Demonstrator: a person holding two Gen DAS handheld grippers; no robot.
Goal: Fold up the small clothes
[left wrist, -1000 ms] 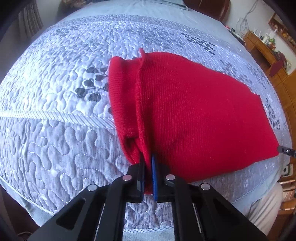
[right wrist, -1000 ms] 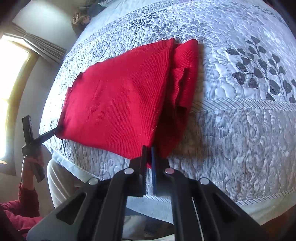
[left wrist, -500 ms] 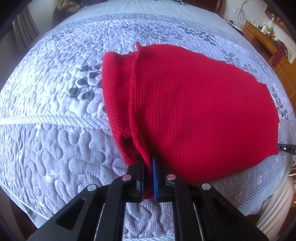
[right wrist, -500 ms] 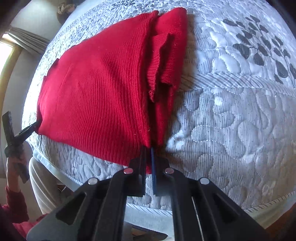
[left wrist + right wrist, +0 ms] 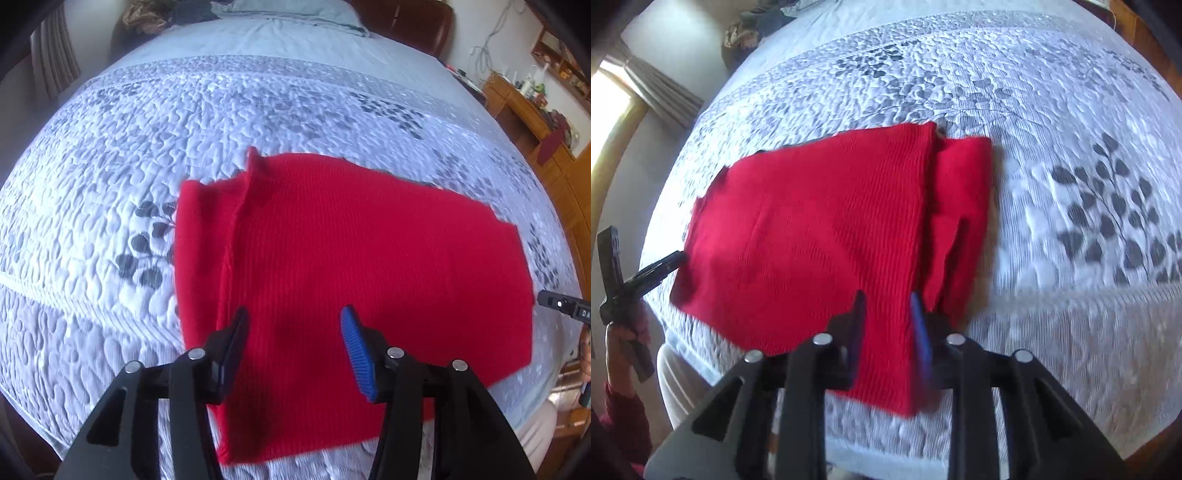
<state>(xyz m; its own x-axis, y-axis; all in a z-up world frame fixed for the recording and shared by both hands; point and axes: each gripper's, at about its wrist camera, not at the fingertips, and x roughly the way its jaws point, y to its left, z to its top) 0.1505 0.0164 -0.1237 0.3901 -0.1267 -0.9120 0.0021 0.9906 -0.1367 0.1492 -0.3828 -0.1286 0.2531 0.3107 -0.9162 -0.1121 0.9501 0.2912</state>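
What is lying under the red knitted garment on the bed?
The red knitted garment lies on the grey quilted bedspread. Whatever is beneath its folded layers is covered.

One red knit garment [image 5: 369, 258] [image 5: 820, 236] on one quilted bedspread [image 5: 184, 110] [image 5: 1052, 110]; two grippers, left gripper [image 5: 293, 343] and right gripper [image 5: 886, 325], over the garment.

A red knit garment [image 5: 820, 236] lies flat on the bed's quilted grey-white bedspread [image 5: 1071, 295], which is printed with dark leaf sprigs. A narrower folded band runs along the garment's right side, its edge overlapped by the main panel. The right gripper [image 5: 886, 306] hangs over the garment's near edge, its jaws parted with nothing between them. At the far left, the left gripper [image 5: 661, 266] points its tip at the garment's left edge; whether it touches is unclear. A curtain [image 5: 661, 92] hangs by a bright window.
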